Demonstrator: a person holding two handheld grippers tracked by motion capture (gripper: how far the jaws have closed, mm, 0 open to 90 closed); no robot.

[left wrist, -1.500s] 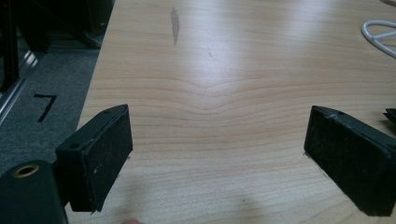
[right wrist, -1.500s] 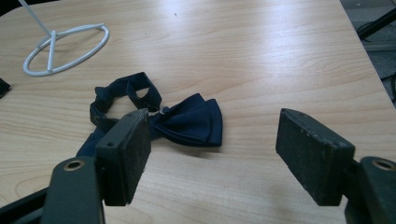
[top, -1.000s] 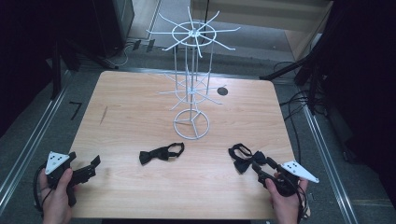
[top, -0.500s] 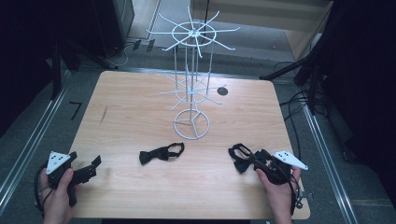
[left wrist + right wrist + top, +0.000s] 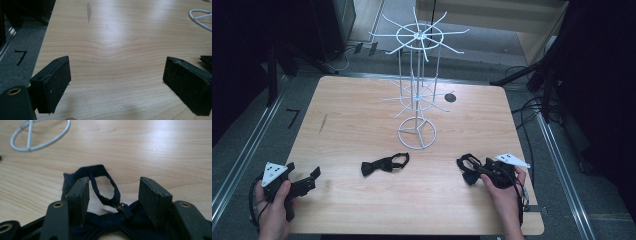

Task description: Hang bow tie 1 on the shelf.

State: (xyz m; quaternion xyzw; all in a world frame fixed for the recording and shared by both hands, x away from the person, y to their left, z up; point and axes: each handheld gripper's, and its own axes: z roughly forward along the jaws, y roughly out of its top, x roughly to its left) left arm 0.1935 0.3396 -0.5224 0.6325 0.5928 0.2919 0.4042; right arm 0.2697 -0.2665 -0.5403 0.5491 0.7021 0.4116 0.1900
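**Right gripper straddles a bow tie at the desk's near right**

The dark bow tie (image 5: pixel 110 220) under the right gripper (image 5: pixel 113 197) lies flat on the desk (image 5: pixel 362 115), near its front right corner, with its strap loop (image 5: pixel 105 185) curling out ahead of the knot. In the right gripper view the two jaws stand apart on either side of the strap and knot, and the pads do not press on the cloth. They have just been opening a little after closing, with the bow tie between them. In the high view this gripper (image 5: pixel 479 170) points leftward across the bow tie (image 5: pixel 469 167).

A second bow tie (image 5: pixel 384 164) lies well apart to the left, near the middle of the desk's front half. Behind it stands a white wire rack (image 5: pixel 417 90), its ring base (image 5: pixel 417 132) resting on the desk.

The left gripper (image 5: pixel 309 177) hovers at the front left corner. In the left gripper view its jaws are wide apart, with bare wood between them.
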